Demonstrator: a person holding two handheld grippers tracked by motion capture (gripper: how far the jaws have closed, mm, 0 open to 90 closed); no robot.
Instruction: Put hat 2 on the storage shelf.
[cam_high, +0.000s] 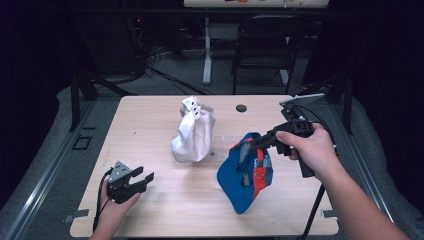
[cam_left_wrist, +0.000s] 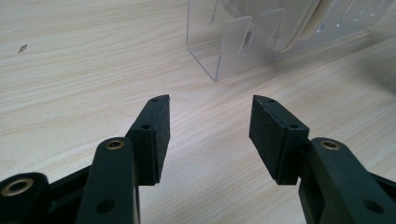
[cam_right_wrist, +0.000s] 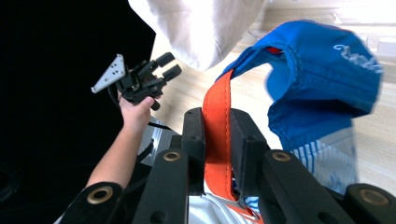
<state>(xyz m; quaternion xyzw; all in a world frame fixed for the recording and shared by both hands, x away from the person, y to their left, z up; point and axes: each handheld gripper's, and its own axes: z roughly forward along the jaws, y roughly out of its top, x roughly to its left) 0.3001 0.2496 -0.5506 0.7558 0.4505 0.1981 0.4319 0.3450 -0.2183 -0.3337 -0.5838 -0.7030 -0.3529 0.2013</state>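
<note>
A blue cap (cam_high: 245, 175) with an orange strap (cam_right_wrist: 217, 140) hangs above the right half of the wooden table (cam_high: 150, 125). My right gripper (cam_high: 257, 142) is shut on that strap, and the cap's crown (cam_right_wrist: 322, 88) dangles beyond the jaws. A white cap (cam_high: 192, 135) sits on a clear plastic stand (cam_left_wrist: 224, 51) at mid-table. My left gripper (cam_high: 142, 176) rests low near the front left, open with nothing between its pads (cam_left_wrist: 159, 135). It points toward the stand. In the right gripper view the left gripper (cam_right_wrist: 166, 65) shows farther off, held in a hand.
A small dark round plug (cam_high: 241, 108) sits in the tabletop near the far edge. A black chair (cam_high: 265, 45) and a desk leg stand on the floor behind the table. Bare wood lies between the left gripper and the stand.
</note>
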